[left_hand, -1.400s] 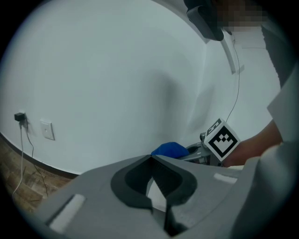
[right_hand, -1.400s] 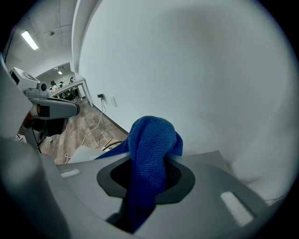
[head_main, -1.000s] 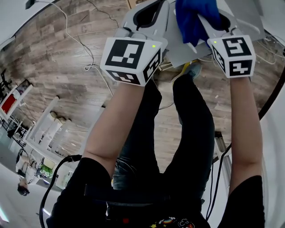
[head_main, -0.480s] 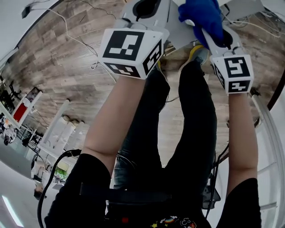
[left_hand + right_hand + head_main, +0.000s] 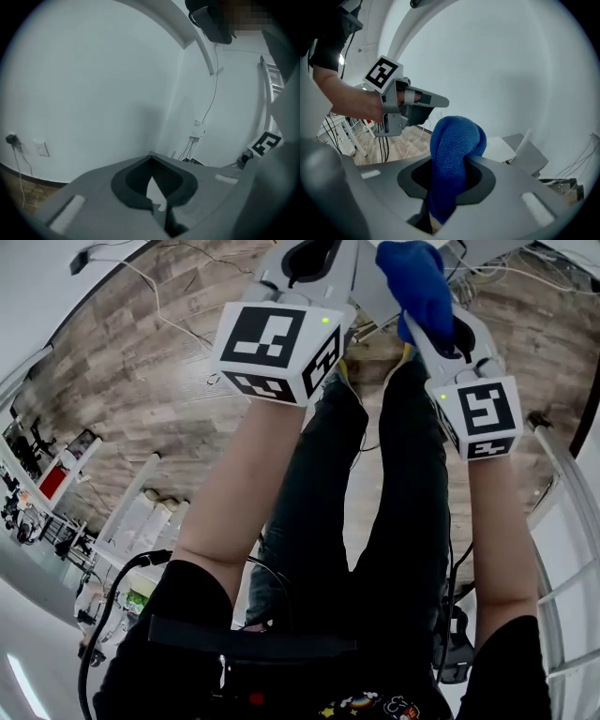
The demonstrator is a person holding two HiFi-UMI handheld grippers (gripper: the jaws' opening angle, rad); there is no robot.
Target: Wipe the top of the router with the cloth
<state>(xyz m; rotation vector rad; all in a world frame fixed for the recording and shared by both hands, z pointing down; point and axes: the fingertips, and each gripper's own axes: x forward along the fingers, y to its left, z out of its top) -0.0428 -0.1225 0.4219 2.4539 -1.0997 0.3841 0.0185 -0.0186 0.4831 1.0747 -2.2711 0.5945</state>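
Note:
In the head view both grippers are held up at the top edge, above the person's legs. My right gripper [image 5: 439,320] is shut on a blue cloth [image 5: 417,282], which bulges out past the jaws. The right gripper view shows the cloth [image 5: 452,154] bunched upright between the jaws of that gripper [image 5: 440,208]. Behind it lies a white flat box with a thin upright stick [image 5: 501,147], possibly the router, on a grey surface [image 5: 532,161]. My left gripper [image 5: 314,254] is shut and holds nothing; the left gripper view shows its jaws [image 5: 157,206] facing a bare white wall.
Wood floor [image 5: 141,381] with loose cables lies below. A grey table edge [image 5: 375,301] shows between the grippers. A small white box with hanging cables [image 5: 199,130] sits on the wall. White shelving [image 5: 131,512] stands at the lower left.
My right gripper, with the cloth, has come down and back toward the person. The table has slid mostly out of the top of the head view. The left gripper has barely moved.

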